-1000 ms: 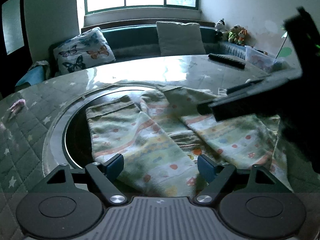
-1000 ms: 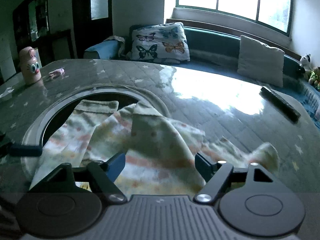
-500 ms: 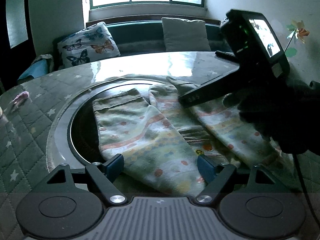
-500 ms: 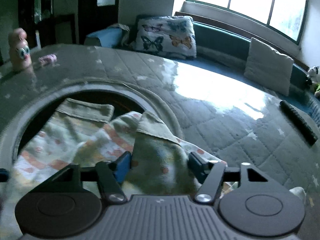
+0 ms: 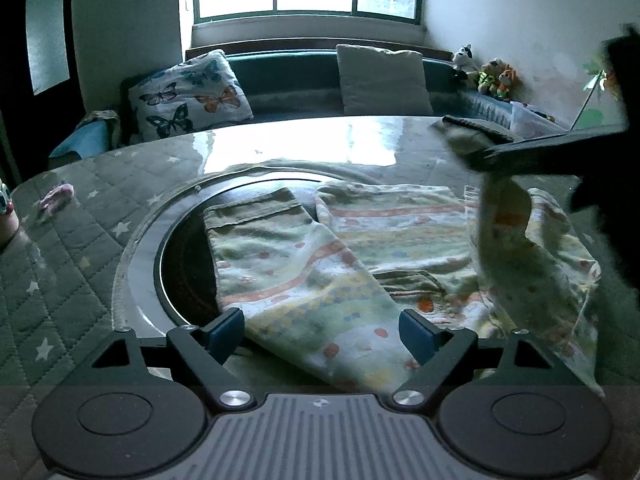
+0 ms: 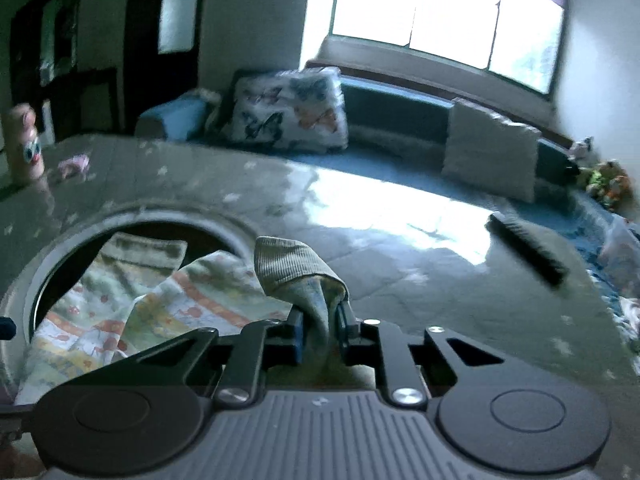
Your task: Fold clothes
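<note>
Far left in the left wrist view: small pink scrap lying on the quilted, star-printed table cover, well apart from everything else. Next rightward, a round metal-rimmed recess set into the table, dark inside. Draped over the recess and out across the cover to the right, the patterned children's trousers, pale with coloured stripes and dots; one leg lying flat with its ribbed cuff toward the window, the other leg lifted at the right. Left gripper low at the near edge of the trousers, blue-padded fingers spread wide with cloth lying between them, nothing pinched. Behind the table, a bench with a butterfly cushion and a plain cushion, then soft toys on the sill at the right. At the far right of that view, the dark body of the other tool, blurred, raising the second leg off the table. In the right wrist view, from the left: a pink bottle with cartoon eyes, the flat leg over the recess, then the right gripper clamped tight on the ribbed cuff of the raised leg, cloth bunched between its pads. Further right, a dark bar-shaped object lying on the cover.
</note>
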Demonstrator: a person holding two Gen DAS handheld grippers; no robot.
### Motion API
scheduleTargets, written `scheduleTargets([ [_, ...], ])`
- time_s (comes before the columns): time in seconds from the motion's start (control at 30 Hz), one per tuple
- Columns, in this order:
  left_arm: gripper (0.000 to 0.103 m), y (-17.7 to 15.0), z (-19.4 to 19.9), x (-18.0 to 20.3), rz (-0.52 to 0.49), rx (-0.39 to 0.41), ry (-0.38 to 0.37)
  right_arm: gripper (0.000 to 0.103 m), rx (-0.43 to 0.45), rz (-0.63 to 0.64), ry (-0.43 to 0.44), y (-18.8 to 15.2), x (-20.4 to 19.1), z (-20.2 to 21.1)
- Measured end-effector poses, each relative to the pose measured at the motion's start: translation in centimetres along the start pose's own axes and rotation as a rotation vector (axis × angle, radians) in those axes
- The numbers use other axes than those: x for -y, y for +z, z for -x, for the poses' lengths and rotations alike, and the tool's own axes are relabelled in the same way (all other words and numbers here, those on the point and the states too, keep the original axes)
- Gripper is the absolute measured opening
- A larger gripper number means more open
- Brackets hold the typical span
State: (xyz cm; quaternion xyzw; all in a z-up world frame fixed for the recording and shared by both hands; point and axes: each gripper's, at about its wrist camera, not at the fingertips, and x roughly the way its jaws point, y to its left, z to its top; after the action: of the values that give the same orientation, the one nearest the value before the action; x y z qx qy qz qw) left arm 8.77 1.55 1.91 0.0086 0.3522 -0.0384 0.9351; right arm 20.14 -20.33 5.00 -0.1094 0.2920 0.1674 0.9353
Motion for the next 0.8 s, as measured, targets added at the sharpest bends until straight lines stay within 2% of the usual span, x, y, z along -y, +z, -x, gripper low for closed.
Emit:
scheduleTargets([
  [0.23, 0.087, -0.2, 0.3, 0.7, -0.012, 0.001, -0.009, 0.015, 0.1, -0.093, -0.07, -1.7, 4.5, 8.1],
  [0.4, 0.088, -0.3, 0.7, 0.8, -0.019, 0.004, -0.007, 0.015, 0.13, -0.171, -0.122, -4.2, 7.1, 13.3],
  [0.57, 0.088, -0.3, 1.1, 1.0, -0.029, 0.014, -0.007, 0.015, 0.101, -0.247, -0.17, -8.0, 8.6, 17.8],
  [0.8, 0.088, 0.0, 1.8, 1.5, -0.057, 0.034, -0.017, 0.015, -0.016, -0.374, -0.242, -14.2, 9.2, 21.4],
])
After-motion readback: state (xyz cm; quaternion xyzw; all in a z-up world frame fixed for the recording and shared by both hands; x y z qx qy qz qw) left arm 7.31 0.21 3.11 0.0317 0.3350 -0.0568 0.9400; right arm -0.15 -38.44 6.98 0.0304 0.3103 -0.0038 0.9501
